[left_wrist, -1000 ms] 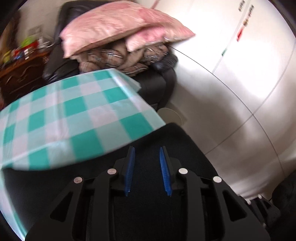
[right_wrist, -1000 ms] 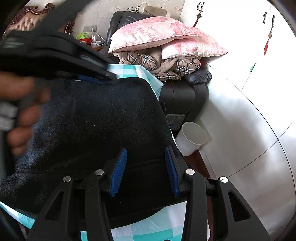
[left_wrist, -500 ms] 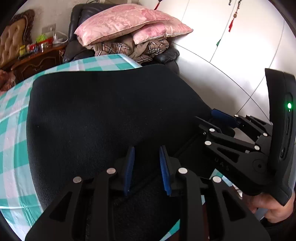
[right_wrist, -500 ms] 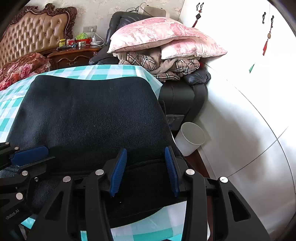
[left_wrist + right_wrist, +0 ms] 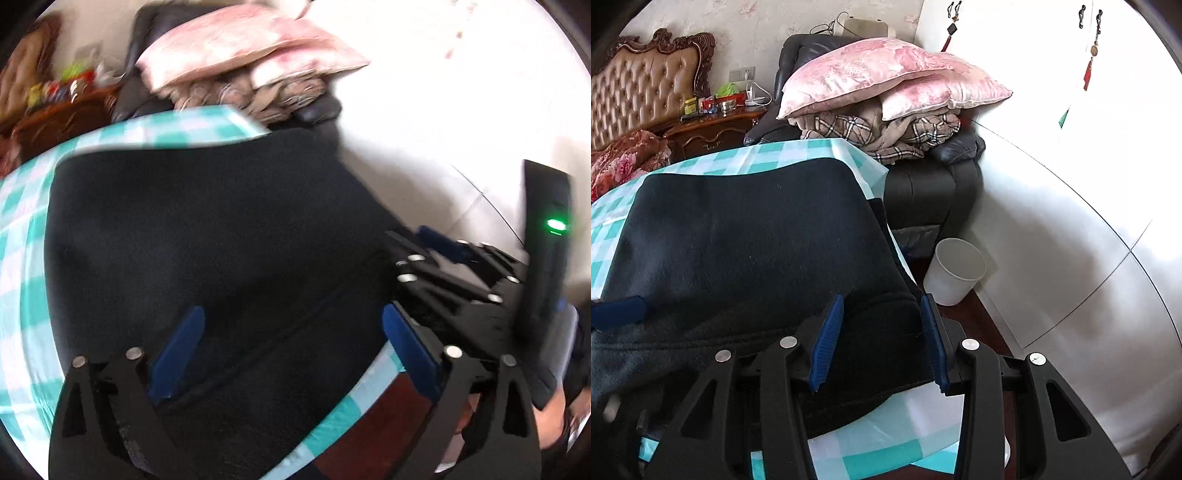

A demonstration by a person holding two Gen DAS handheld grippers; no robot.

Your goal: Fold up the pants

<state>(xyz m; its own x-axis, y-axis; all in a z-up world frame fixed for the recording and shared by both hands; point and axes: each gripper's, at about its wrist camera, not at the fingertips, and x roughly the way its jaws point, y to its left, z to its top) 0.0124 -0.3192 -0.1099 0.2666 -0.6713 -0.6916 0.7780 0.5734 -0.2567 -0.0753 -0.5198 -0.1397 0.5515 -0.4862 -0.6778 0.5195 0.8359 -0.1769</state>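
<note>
Presently catalogued: one pair of dark pants, lying folded on a counter covered by a teal-and-white checked cloth, the near edge of the garment directly under both tools. Left gripper: jaws spread wide, nothing between them, the pants' near seam lying below and ahead of the gap; that view was motion-blurred. Right gripper: jaws set apart astride the thick near hem, the hem passing between the pads; contact with the fabric could not be told, so whether they pinched it could not be told. Beyond the right jaws and to their right, a white bin stood on the floor; farther ahead, pink pillows sat heaped on a dark armchair. Risks, as judged: the pants' right edge lay at the counter's edge, so a pull toward the jaws could have dragged the bulk over and off toward the floor. The fabric looked thick and layered; a grasp taking only the upper layer would likely have peeled the fold open. The two tools stood close beside one another and could have knocked together. The loose checked cloth might have been caught with the hem and lifted.
</note>
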